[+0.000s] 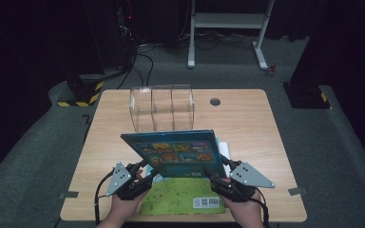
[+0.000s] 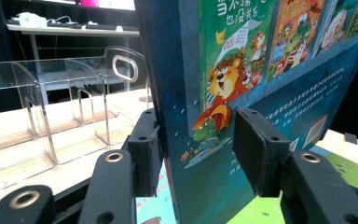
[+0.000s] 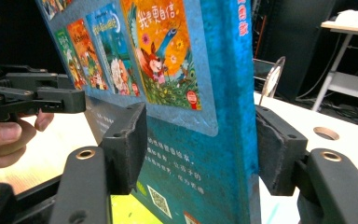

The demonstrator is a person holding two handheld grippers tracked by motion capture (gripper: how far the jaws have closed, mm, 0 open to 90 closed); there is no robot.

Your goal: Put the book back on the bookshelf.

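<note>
A blue picture book (image 1: 176, 152) with cartoon panels on its cover is held tilted above the table, near the front. My left gripper (image 1: 145, 166) is shut on its lower left corner and my right gripper (image 1: 214, 171) on its lower right corner. In the left gripper view the book (image 2: 261, 70) stands between the two black pads (image 2: 256, 149). The right gripper view has the book (image 3: 168, 70) clamped across its thickness, with the left gripper (image 3: 37, 100) and a hand (image 3: 4, 135) beyond.
A green book (image 1: 180, 194) lies flat on the wooden table (image 1: 247, 123) under the raised one, with a pale book edge (image 1: 223, 145) beside it. A clear acrylic divider rack (image 1: 161, 107) stands behind. A round cable hole (image 1: 215, 101) is at the back right.
</note>
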